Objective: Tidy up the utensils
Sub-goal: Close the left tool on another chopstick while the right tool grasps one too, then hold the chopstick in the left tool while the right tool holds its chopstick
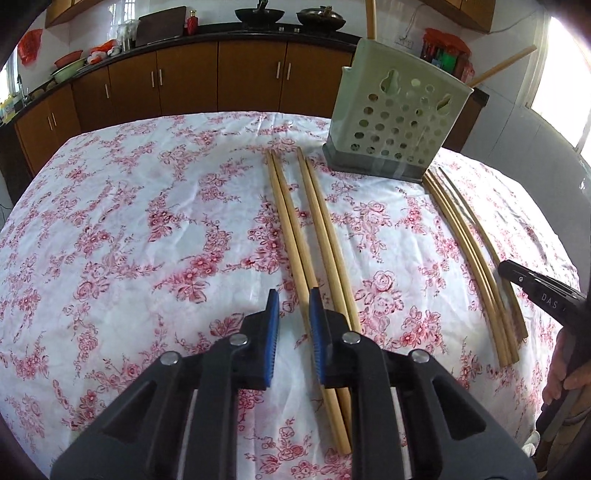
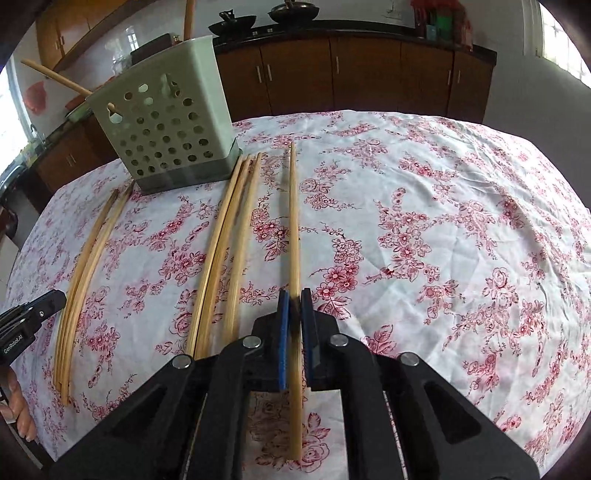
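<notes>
A table under a thin, wrinkled white cloth printed with pink-red roses (image 1: 147, 221) carries everything. Toward its far edge stands the utensil holder (image 1: 395, 122) — a pale green plastic box, tapered downward, its front wall pierced with rows of round holes, set in a grey drip base. Two long round wooden sticks (image 1: 370, 18) rise out of its top, one upright and one leaning outward.

On the cloth lie slim, smooth, pale bamboo chopsticks in lengthwise groups running from the holder toward the near edge: four (image 1: 317, 240) to the holder's left and a tight bundle (image 1: 476, 266) to its right.

The right gripper (image 2: 294, 299) has its blue ribbed pads closed tight on a single chopstick (image 2: 293, 221), which points toward the far edge, blurred near the pads.

The left gripper (image 1: 293, 299) hangs over the four, jaws parted by a narrow gap, gripping nothing.
</notes>
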